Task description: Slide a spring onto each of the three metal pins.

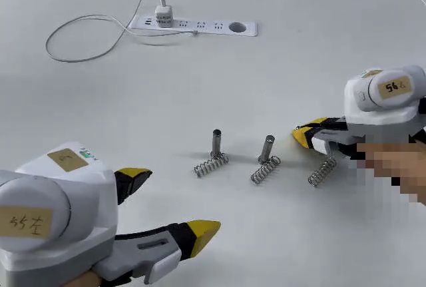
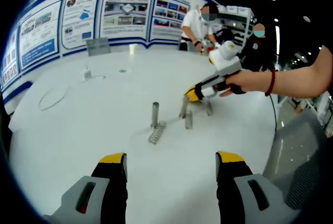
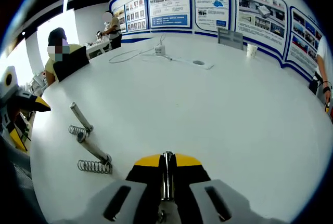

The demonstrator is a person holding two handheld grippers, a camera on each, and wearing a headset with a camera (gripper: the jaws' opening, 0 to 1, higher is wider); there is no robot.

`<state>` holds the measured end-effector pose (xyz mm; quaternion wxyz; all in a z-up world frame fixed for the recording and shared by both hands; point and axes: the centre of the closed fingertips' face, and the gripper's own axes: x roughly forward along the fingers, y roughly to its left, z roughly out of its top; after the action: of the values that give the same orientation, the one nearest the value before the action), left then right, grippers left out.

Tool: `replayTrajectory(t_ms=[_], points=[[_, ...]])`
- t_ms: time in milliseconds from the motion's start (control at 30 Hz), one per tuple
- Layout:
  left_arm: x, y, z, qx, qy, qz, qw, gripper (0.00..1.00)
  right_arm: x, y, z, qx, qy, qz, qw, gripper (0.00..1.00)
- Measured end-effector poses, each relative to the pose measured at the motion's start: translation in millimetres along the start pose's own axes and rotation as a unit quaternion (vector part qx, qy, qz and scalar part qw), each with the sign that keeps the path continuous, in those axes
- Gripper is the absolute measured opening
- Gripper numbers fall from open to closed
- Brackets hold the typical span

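Two metal pins (image 1: 216, 142) (image 1: 267, 147) stand upright mid-table. A spring (image 1: 211, 164) lies at the foot of the first and another spring (image 1: 265, 169) at the foot of the second. A third spring (image 1: 322, 170) lies further right, just below my right gripper (image 1: 301, 135). In the right gripper view the right gripper (image 3: 166, 162) is shut on a third metal pin (image 3: 166, 177), which runs between its yellow jaws. My left gripper (image 1: 170, 204) sits at the near left, open and holding nothing, a hand's width short of the pins (image 2: 155, 114).
A white power strip (image 1: 200, 26) with a plugged charger and a looped white cable (image 1: 80, 37) lies at the far side of the white table (image 1: 319, 67). People stand beyond the table's far edge in both gripper views.
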<state>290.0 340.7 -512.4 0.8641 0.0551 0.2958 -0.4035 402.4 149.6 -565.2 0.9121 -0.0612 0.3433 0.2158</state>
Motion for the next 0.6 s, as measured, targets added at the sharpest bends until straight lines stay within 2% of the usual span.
replayTrajectory(t_ms=[100,167,267,600], points=[[0.1,-0.7,0.0,0.001,0.001,-0.001,1.0,0.7,0.8,-1.5,0.3,0.006,-0.003,-0.008,0.9999,0.09],[-0.3,-0.6,0.9,0.001,-0.001,0.0,1.0,0.7,0.9,-2.0,0.6,0.027,-0.007,-0.01,0.9996,0.09],[-1.2,-0.9,2.0,0.001,-0.003,0.001,1.0,0.7,-0.8,-1.8,3.3,0.039,-0.018,-0.01,0.999,0.09],[-3.8,-0.4,3.4,0.0,-0.007,0.004,1.0,0.7,-18.1,-0.2,15.4,0.043,-0.039,-0.013,0.9982,0.09]])
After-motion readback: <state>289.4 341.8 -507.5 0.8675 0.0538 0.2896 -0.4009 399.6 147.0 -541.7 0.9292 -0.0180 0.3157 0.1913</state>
